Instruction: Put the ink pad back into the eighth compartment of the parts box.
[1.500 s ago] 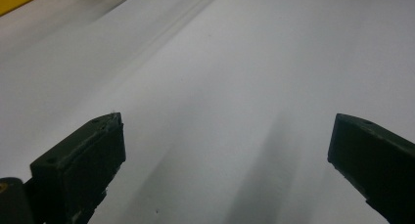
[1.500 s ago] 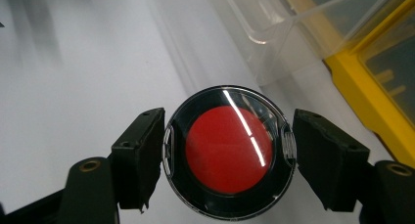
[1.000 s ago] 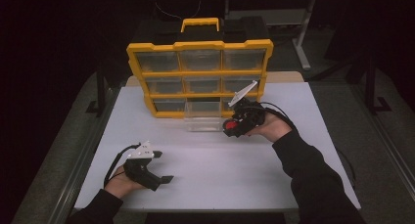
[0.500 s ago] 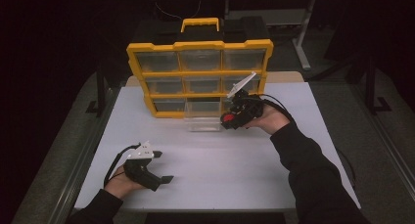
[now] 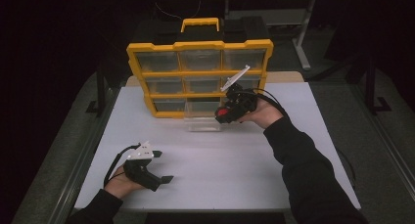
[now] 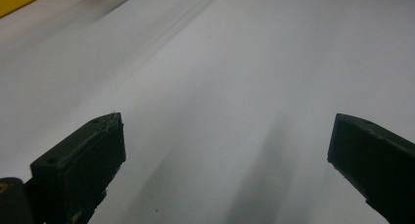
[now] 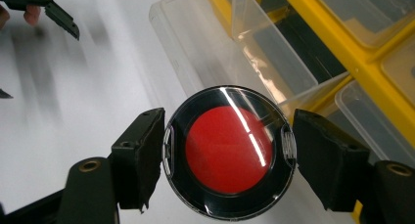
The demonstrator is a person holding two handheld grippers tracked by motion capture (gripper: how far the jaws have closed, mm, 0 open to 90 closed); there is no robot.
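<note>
**Red disc held at the pulled-out drawer**

In the high view the right tongs (image 5: 226, 114) sit just right of centre, closed on a round disc (image 5: 222, 113) with a red middle and black rim. In the right tongs' own view the disc (image 7: 229, 151) fills the lower centre, a jaw pressed to each side of its rim, under a clear cover that catches a streak of light. Behind it, toward the upper right of that frame, lies a clear drawer (image 7: 235, 53), drawn out of the yellow organiser (image 5: 198, 77) at the bottom middle slot. The left tongs (image 5: 164, 177) rest low on the white bench (image 5: 235, 160) at the lower left of the high view, well apart from the organiser. Their jaws stand wide apart with nothing between them.
</note>
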